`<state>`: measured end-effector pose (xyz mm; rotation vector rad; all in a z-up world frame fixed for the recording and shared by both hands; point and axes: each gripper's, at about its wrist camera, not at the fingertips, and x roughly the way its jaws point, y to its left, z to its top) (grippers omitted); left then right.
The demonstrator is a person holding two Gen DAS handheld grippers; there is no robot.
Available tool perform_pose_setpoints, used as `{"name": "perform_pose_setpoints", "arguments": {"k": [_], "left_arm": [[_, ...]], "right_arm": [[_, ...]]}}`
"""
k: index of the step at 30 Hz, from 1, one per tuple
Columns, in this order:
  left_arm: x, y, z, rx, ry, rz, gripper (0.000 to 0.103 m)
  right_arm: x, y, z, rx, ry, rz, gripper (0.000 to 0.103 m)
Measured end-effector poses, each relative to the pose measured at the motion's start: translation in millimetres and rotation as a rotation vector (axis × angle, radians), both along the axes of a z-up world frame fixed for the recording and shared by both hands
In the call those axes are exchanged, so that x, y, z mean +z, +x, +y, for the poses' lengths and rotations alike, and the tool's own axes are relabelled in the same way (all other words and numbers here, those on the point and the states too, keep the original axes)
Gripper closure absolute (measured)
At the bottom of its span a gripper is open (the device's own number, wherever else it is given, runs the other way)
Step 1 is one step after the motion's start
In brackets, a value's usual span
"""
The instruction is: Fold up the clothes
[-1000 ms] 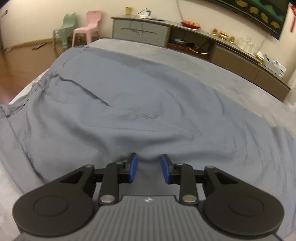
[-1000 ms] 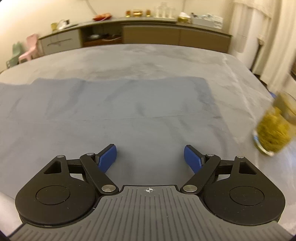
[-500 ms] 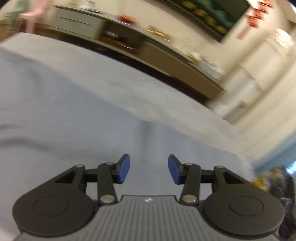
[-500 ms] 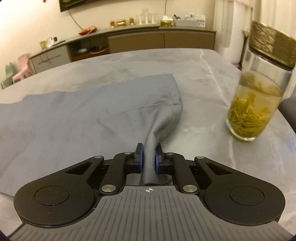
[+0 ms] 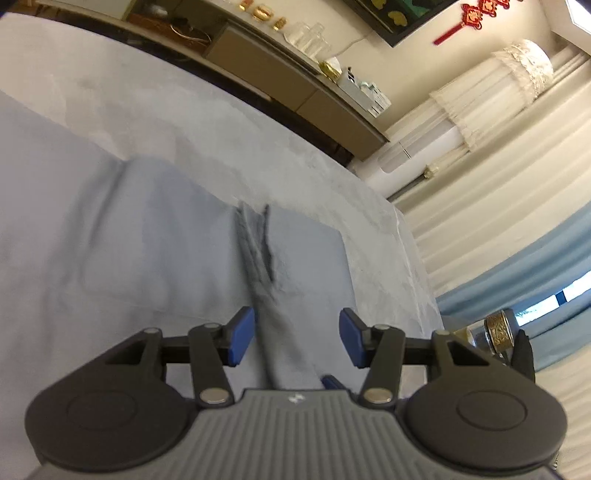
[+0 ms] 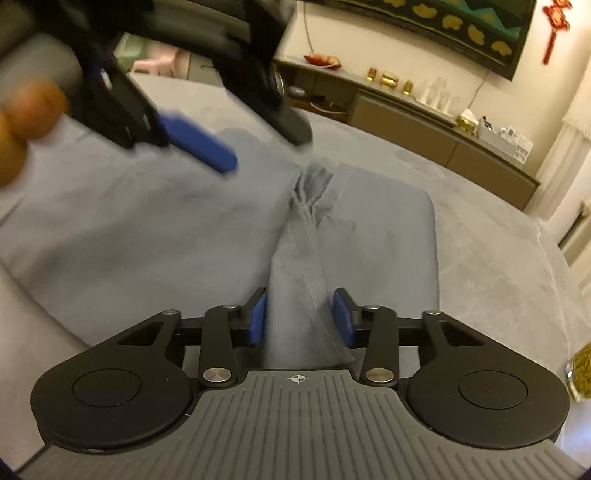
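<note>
I see warm, dim indoor light, fisheye bending at the edges (strongly), and motion blur smearing the left gripper [image 6: 192,142].

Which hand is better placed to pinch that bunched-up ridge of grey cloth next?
Right, probably: the right gripper has the cloth ridge between its pads, while the left gripper hangs above it. Both grippers' jaws have just been opening.

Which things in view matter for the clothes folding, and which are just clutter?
Job:
- grey-blue cloth garment, bunched into a ridge down its middle
- grey tabletop it lies on

Lying about:
- glass jar with patterned gold lid
- long brown sideboard
- clear glasses and gold ornaments on it
- red knot wall hanging
</note>
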<state>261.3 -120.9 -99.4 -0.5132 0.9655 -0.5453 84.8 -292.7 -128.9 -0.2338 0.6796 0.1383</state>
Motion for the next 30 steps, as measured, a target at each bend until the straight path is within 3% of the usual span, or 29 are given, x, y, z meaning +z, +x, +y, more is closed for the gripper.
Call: {"name": "perform_pose_setpoints", "arguments": {"k": [4, 8, 10, 11, 12, 14, 17, 19, 21, 24, 26, 28, 30], "left_arm": [[-10.8, 13.0, -22.8, -0.016, 0.081, -0.008, 0.053], [-20.3, 25.3, -48.9, -0.031, 0.12, -0.012, 0.054], [-17.9, 24.4, -58.5, -0.06, 0.112, -0.034, 0.065], [-17.2, 23.7, -63.0, -0.086, 0.089, -0.032, 0.081], [-17.8, 23.3, -67.3, -0.121, 0.051, -0.016, 0.086], [-19.0, 20.1, -73.9, -0.123, 0.106, -0.037, 0.085], [-28.9, 26.4, -64.7, -0.033, 0.189, -0.028, 0.088], [-30.6, 24.5, -48.6, 0.003, 0.136, -0.019, 0.085], [-29.2, 18.6, -39.9, -0.001, 0.138, -0.024, 0.076], [-25.7, 10.0, -45.6, -0.074, 0.277, -0.074, 0.08], [-20.4, 4.3, -48.6, -0.115, 0.369, -0.099, 0.08], [-15.6, -2.9, -45.8, -0.122, 0.411, -0.099, 0.069], [-12.0, -11.6, -38.9, -0.112, 0.39, -0.083, 0.06]], "right_arm": [[28.6, -20.5, -22.3, -0.007, 0.193, -0.036, 0.056], [38.4, -24.5, -48.9, -0.095, 0.257, -0.039, 0.061], [40.1, -26.6, -60.1, -0.131, 0.272, -0.044, 0.068], [41.0, -28.0, -65.4, -0.147, 0.281, -0.048, 0.069], [41.8, -29.4, -70.7, -0.164, 0.289, -0.051, 0.07], [43.5, -32.2, -81.4, -0.197, 0.306, -0.058, 0.07], [41.4, -34.5, -86.7, -0.208, 0.318, -0.064, 0.069], [32.1, -27.8, -83.4, -0.192, 0.296, -0.012, 0.066], [20.6, -19.7, -80.2, -0.182, 0.255, 0.041, 0.061], [11.0, -12.0, -76.3, -0.215, 0.189, 0.064, 0.045], [6.8, -10.2, -79.4, -0.236, 0.181, 0.078, 0.041], [2.7, -10.1, -83.4, -0.251, 0.178, 0.095, 0.04], [-1.0, -11.3, -87.8, -0.257, 0.182, 0.112, 0.043]]}}
